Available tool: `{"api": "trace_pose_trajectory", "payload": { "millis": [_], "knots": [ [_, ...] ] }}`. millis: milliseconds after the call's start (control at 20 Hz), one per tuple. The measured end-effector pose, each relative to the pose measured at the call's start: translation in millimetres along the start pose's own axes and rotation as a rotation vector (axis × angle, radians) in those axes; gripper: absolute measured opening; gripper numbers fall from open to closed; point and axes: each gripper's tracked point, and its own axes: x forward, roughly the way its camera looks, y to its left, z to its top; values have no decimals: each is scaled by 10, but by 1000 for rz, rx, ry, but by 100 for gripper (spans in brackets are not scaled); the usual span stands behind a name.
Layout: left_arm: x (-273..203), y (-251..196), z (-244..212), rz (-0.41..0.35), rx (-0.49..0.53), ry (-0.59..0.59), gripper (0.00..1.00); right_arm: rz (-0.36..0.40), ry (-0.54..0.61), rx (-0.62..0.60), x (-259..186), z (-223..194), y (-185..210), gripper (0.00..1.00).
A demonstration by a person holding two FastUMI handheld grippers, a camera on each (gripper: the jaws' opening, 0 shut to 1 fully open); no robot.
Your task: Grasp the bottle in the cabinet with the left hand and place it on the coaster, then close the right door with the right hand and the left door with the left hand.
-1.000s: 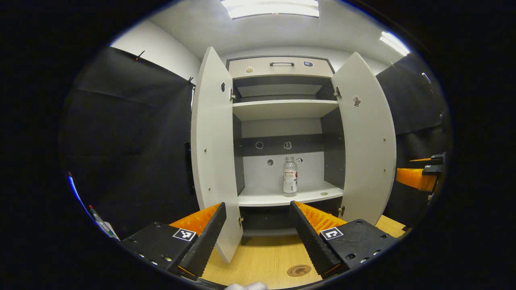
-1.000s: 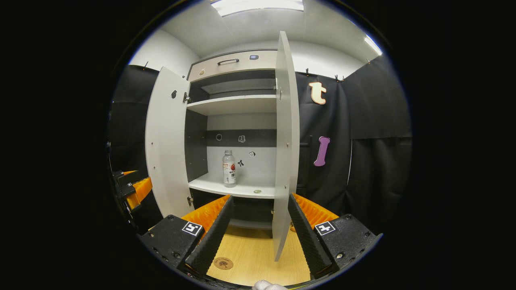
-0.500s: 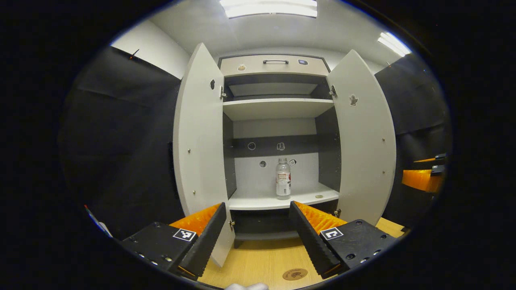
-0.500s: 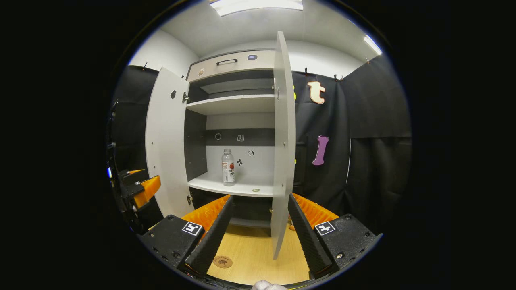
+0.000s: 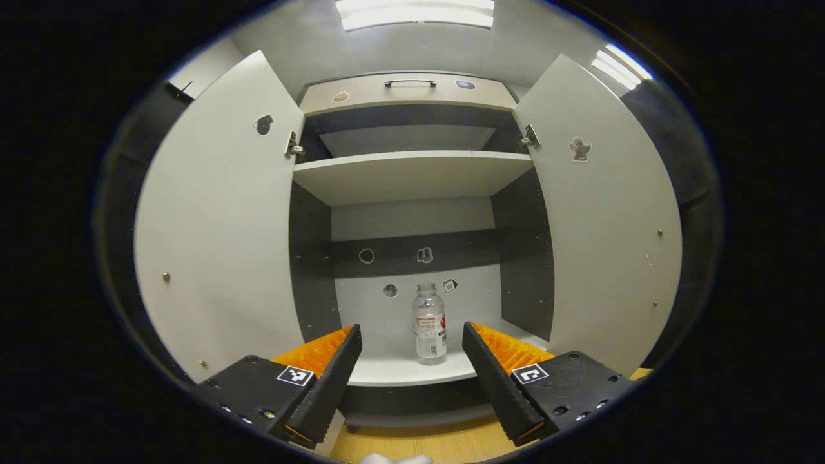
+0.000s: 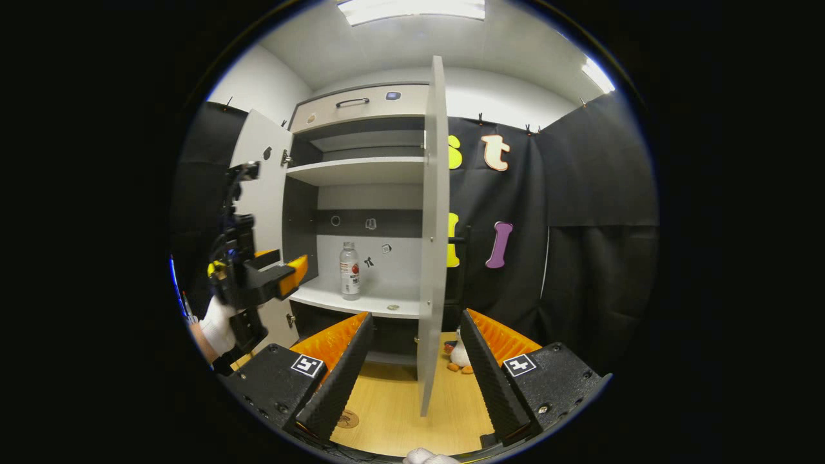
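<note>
**Inspector A:** Which step was in hand?

**Inspector B:** By my judgement, the reach for the bottle. The left gripper [image 5: 411, 361] stood with its jaws wide and empty. Just beyond its fingertips, centred in the gap, the clear plastic bottle with a white label [image 5: 429, 323] stood upright on the white lower shelf of the cabinet [image 5: 393, 372], not yet touched.

**Inspector A:** And the right gripper?

**Inspector B:** The right gripper [image 6: 412, 361] was likewise wide and empty. Below its left finger lay the round brown coaster [image 6: 347, 419] on the pale wooden floor [image 6: 393, 412]. Ahead, between its fingers, hung the grey right door [image 6: 433, 245], open and edge-on. The grey left door [image 5: 219, 238] was open too.

**Inspector A:** Next move?

**Inspector B:** Advance the left gripper until the bottle sits between the fingers, then close squarely on its body.
</note>
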Motion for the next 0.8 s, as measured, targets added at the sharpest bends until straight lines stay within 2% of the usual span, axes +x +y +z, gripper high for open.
{"api": "trace_pose_trajectory", "payload": {
  "millis": [100, 450, 600, 800],
  "knots": [
    [361, -109, -47, -21, -17, 11, 96, -16, 6, 3, 43, 18, -56, 83],
    [1426, -193, -278, -4, -14, 43, 96, -54, 28, -8, 252, 28, -192, 83],
    [1752, -143, -387, 35, 9, 55, 96, -59, 52, -1, 350, 5, -228, 84],
    [2044, -160, -615, 41, -44, 102, 96, -59, 75, -5, 428, -32, -272, 84]
  ]
}}
